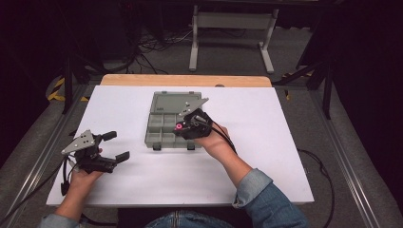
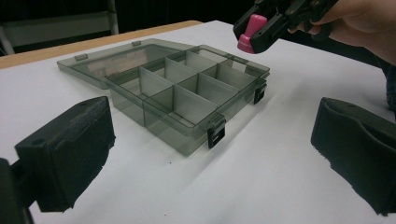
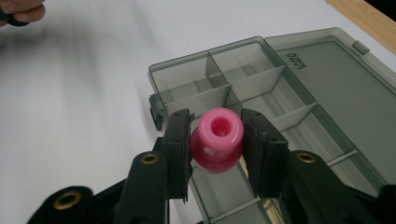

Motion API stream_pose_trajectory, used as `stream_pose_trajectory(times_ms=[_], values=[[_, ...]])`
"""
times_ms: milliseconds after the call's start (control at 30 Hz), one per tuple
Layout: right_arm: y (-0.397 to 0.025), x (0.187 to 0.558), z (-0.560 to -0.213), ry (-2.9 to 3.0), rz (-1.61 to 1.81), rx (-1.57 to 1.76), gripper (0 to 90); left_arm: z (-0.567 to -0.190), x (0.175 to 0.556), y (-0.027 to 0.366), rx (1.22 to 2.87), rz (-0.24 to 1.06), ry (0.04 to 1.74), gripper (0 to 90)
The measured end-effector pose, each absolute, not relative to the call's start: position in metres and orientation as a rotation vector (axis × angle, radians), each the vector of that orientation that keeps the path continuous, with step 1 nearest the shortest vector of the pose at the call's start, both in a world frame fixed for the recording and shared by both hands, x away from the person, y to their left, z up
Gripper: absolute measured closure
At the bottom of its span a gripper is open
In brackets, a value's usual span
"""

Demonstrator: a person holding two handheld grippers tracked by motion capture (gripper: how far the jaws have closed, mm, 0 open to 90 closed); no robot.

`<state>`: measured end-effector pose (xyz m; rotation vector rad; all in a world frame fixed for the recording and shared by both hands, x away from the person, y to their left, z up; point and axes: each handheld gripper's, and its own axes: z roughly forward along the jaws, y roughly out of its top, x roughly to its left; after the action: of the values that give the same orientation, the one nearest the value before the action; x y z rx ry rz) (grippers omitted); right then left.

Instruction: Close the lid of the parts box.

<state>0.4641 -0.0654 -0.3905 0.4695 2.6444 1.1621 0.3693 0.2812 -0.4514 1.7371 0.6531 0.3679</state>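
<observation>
— High view: right gripper (image 1: 182, 126) pinching a small pink plastic spool (image 1: 179, 127) between its jaws, over the open smoky-grey plastic compartment box (image 1: 164, 128) mid-tabletop.
— And the left gripper (image 1: 116, 146)?
— Jaws spread wide, holding nothing, near the tabletop's left edge.

The little spool (image 3: 217, 138) is bright pink. The two jaws squeezing it are black, with gold rings lower down. The box (image 1: 173, 121) is see-through grey, and its clips are black. The table top (image 1: 266, 142) is white, with a light brown wood strip (image 1: 185, 80) along its far edge. The sleeve (image 1: 266, 199) is blue.
</observation>
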Motion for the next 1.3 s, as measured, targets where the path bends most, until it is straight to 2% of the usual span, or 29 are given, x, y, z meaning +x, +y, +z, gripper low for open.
stream_pose_trajectory(times_ms=[1300], values=[[-0.058, 0.492, -0.423, 2.734, 1.005, 0.588, 64.5, -0.451, 0.369, 0.282, 1.737, 0.370, 0.647, 0.6]])
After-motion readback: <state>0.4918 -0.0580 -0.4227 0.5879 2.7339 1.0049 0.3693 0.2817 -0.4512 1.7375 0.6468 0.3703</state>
